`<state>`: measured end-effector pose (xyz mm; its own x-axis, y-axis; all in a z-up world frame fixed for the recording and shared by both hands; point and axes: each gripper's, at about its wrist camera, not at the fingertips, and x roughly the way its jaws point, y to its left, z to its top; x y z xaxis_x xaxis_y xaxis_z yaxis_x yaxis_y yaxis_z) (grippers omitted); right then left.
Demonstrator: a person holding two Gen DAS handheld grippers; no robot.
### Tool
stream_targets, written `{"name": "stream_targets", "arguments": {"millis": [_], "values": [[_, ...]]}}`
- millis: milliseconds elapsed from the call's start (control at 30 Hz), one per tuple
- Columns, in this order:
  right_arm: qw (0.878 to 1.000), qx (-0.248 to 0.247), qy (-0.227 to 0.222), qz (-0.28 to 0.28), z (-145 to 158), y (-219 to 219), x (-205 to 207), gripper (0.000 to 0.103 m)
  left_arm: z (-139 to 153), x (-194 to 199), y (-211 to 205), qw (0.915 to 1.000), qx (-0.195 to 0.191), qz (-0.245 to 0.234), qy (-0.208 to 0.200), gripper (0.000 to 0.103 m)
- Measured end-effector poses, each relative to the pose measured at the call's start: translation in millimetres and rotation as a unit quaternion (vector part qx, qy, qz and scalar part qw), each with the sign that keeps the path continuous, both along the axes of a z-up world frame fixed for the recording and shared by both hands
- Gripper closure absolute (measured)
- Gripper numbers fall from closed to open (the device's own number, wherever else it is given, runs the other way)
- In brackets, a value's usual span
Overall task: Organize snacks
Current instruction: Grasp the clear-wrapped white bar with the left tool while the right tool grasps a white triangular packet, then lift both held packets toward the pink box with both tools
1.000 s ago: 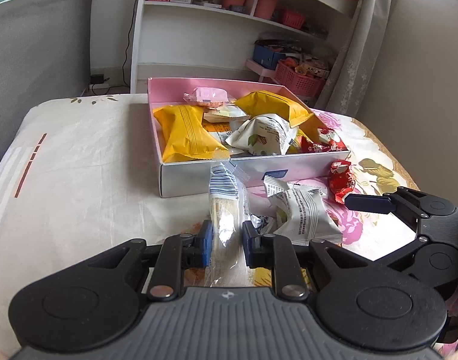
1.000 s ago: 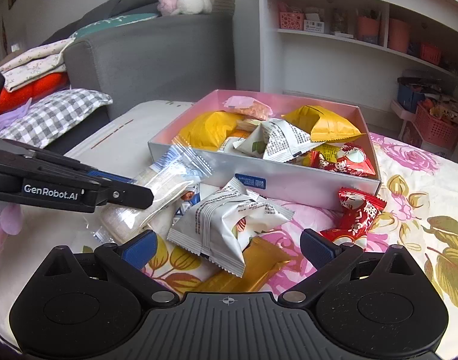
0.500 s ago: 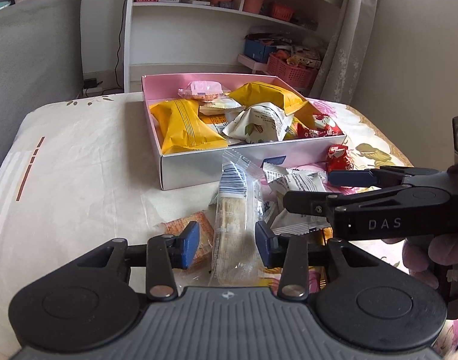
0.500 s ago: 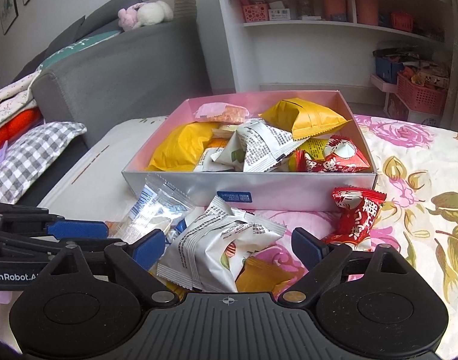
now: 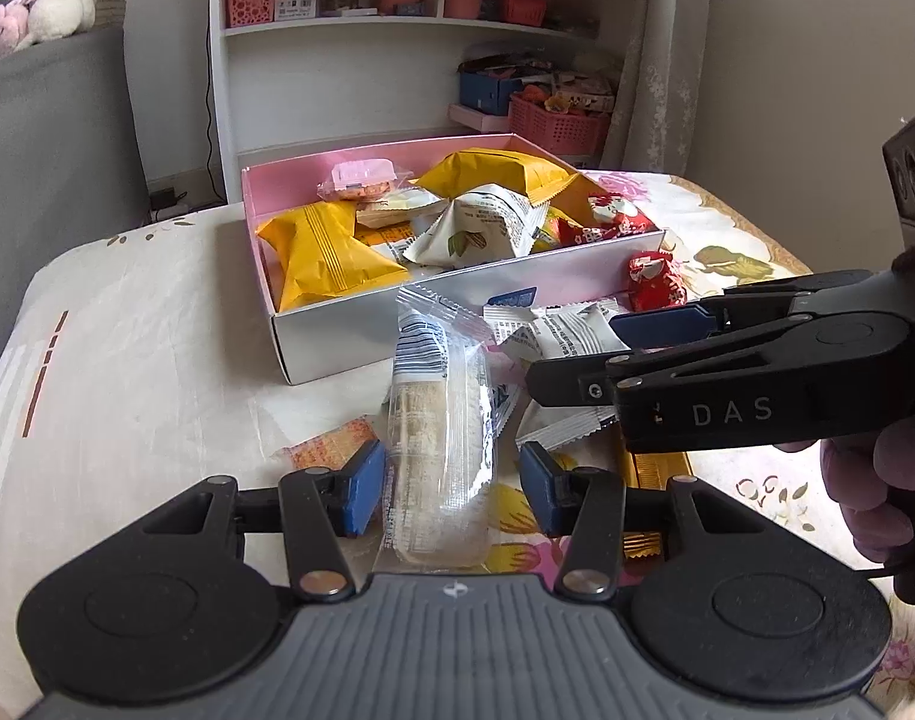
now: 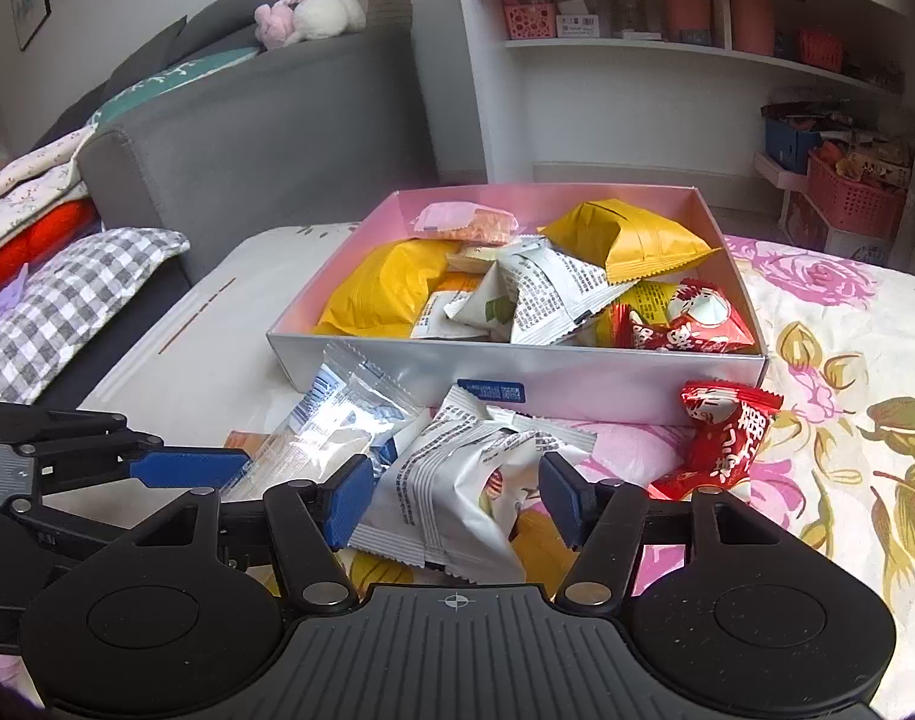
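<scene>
**Two grippers over loose snack packets in front of the pink box**

The clear-wrapped cracker packet (image 5: 438, 420) is a long transparent sleeve with a blue-striped label at its far end and pale crackers showing through. It lies on the tablecloth (image 5: 127, 360) just before the pink box (image 5: 397, 324), pointing toward it. The left gripper (image 5: 451, 483) straddles its near end; the jaws have just been opening and now stand apart, the right blue pad clear of the wrapper, the left one just beside it.

The white packet (image 6: 457, 498) with grey print is crumpled and puffy, lying to the right of the cracker packet and partly over a gold wrapper (image 6: 535, 546). The right gripper (image 6: 454, 498) has it between its jaws, which have just been closing; whether the pads press on it yet I cannot tell.

Nearby lie a red candy packet (image 6: 721, 444) on the floral cloth and a small orange packet (image 5: 331, 444) by the left pad. The box already holds yellow bags (image 5: 319, 258), white packets and red ones. A grey sofa (image 6: 247, 120) and a white shelf unit (image 6: 667, 90) stand behind.
</scene>
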<state>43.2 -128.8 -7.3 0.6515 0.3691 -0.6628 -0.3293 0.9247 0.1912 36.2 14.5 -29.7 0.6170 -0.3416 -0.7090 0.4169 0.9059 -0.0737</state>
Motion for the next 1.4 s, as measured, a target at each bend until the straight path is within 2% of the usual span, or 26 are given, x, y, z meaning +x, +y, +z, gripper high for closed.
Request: {"name": "stream_targets", "arguments": {"millis": [367, 500, 600, 700, 800, 900, 1100, 1400], "values": [[1.000, 0.015, 0.019, -0.003, -9.3, 3.8, 6.0, 0.041, -5.3, -10.5, -15.7, 0.9969, 0.065, -0.021, -0.040, 0.058], [1.000, 0.021, 0.020, -0.005, -9.5, 4.0, 5.9, 0.046, -8.5, -15.5, -22.9, 0.9929, 0.099, -0.030, -0.060, 0.058], [1.000, 0.020, 0.018, -0.004, -7.8, 3.9, 5.0, 0.051, -9.8, -17.2, -25.9, 0.9895, 0.122, -0.028, -0.072, 0.065], [0.999, 0.028, 0.018, -0.003, -5.4, 0.1, 4.5, 0.057, -8.3, -16.0, -24.4, 0.9899, 0.121, -0.023, -0.071, 0.072], [0.999, 0.045, 0.023, -0.004, -2.2, -7.2, 4.5, 0.062, -4.7, -11.6, -18.5, 0.9936, 0.097, -0.013, -0.056, 0.075], [0.998, 0.058, 0.024, -0.005, 1.0, -14.0, 3.3, 0.062, 0.1, -5.0, -8.4, 0.9984, 0.051, 0.004, -0.026, 0.076], [0.996, 0.083, 0.022, -0.005, 11.9, -26.2, -1.2, 0.062, 7.8, 1.6, 8.6, 0.9991, -0.020, 0.032, 0.017, 0.077], [0.994, 0.112, 0.003, -0.007, 32.4, -36.4, -6.9, 0.062, 31.1, -0.5, 14.8, 0.9978, -0.055, 0.037, 0.002, 0.078]]}}
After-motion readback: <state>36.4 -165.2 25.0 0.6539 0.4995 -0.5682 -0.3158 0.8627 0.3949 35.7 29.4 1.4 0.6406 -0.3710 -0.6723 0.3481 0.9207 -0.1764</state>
